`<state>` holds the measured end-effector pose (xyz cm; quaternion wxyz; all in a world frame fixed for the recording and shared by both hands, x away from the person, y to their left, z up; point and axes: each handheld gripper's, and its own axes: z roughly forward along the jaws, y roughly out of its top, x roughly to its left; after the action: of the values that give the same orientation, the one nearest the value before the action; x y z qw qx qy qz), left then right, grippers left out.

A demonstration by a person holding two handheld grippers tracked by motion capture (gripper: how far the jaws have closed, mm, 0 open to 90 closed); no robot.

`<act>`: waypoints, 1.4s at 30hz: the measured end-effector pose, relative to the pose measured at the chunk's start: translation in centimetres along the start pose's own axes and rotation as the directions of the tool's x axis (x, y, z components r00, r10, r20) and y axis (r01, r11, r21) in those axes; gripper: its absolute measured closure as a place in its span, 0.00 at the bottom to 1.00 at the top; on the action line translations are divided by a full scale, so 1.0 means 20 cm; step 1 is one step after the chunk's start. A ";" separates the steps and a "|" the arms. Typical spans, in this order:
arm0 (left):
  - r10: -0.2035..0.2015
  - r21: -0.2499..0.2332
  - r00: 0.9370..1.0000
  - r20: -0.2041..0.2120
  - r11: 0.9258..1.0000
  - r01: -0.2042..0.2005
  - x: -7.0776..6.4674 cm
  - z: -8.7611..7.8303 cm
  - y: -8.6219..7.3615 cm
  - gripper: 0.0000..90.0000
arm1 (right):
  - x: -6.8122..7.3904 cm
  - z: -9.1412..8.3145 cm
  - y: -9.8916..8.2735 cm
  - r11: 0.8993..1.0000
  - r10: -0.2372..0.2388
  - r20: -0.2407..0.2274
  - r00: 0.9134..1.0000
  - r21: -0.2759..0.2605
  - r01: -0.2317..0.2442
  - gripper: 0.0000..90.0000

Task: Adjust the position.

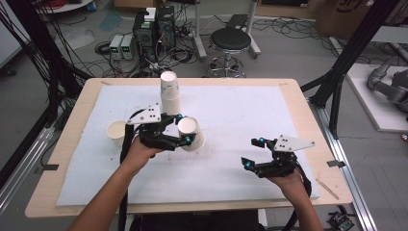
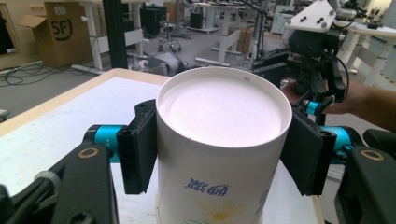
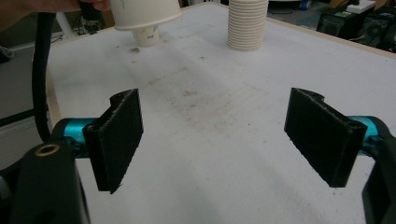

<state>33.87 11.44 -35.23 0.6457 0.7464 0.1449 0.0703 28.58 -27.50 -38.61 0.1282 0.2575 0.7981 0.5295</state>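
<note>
Left tongs (image 1: 185,129) clamp a paper cup (image 1: 191,133) upright, mouth up; right tongs (image 1: 253,152) gape.

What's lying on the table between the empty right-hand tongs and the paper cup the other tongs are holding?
Nothing: in the high view, only bare white mat separates the right tongs from the held white paper cup.

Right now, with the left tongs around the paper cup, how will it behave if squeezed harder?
The paper cup looks thin-walled and empty, so it probably dents easily. It is likely very light. Pads of the left tongs press its sides, so it should not slip.
</note>
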 end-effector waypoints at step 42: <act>-0.011 0.061 0.987 0.159 0.998 0.002 -0.15 0.16 -0.04 0.38 | 0.15 0.26 0.14 0.993 -0.116 -0.250 0.961 -0.018 0.115 0.22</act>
<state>31.84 7.59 -36.22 0.6326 0.7683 0.0974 0.0041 29.36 -20.93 -38.02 0.0575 0.1414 0.8205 0.5509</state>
